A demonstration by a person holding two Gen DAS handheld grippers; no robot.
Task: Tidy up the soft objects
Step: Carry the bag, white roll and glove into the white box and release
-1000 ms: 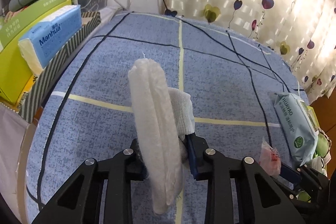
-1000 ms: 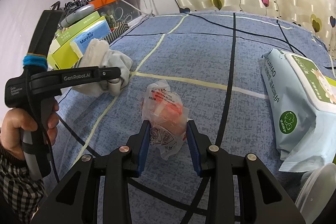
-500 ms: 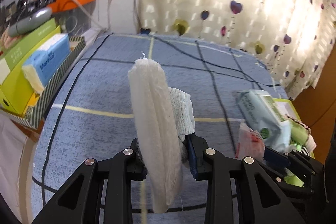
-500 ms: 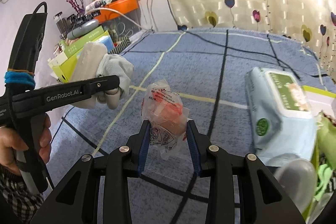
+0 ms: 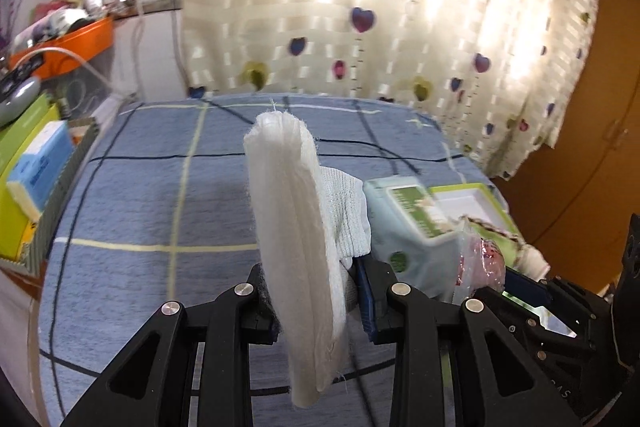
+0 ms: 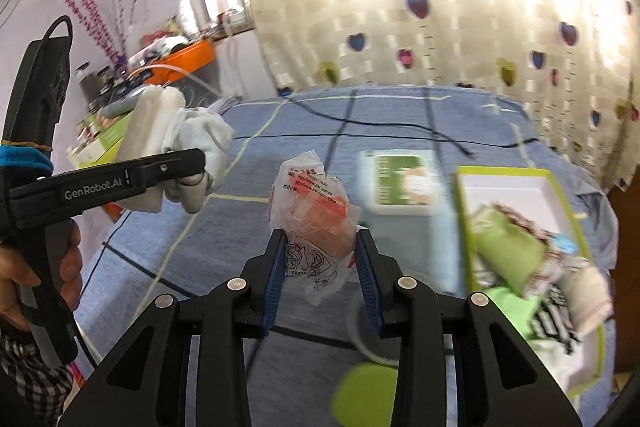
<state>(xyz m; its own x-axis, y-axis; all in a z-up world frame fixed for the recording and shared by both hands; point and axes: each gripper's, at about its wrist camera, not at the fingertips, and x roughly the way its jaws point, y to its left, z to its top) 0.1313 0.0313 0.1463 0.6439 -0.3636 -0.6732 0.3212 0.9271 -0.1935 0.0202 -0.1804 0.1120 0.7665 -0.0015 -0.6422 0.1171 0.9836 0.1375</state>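
Note:
My left gripper (image 5: 316,301) is shut on a folded white cloth pad (image 5: 294,227) with a white knit glove (image 5: 344,215) beside it, held above the blue bedspread (image 5: 152,203). The left gripper also shows in the right wrist view (image 6: 188,167), at the left, with the white cloth (image 6: 156,135). My right gripper (image 6: 320,279) is shut on a crinkled clear plastic packet with orange contents (image 6: 312,215), held in the air. The packet also shows in the left wrist view (image 5: 482,263).
A pale blue wet-wipes pack (image 6: 400,187) lies on the bed. A green-rimmed white tray (image 6: 516,199) at the right holds a green pouch (image 6: 508,251) and other soft items. Boxes and a blue tissue pack (image 5: 36,163) line the left edge. Curtain behind.
Both grippers have swung to the right with their loads still held. The wipes pack and green tray have come into view at the right; the boxes have slid to the left.

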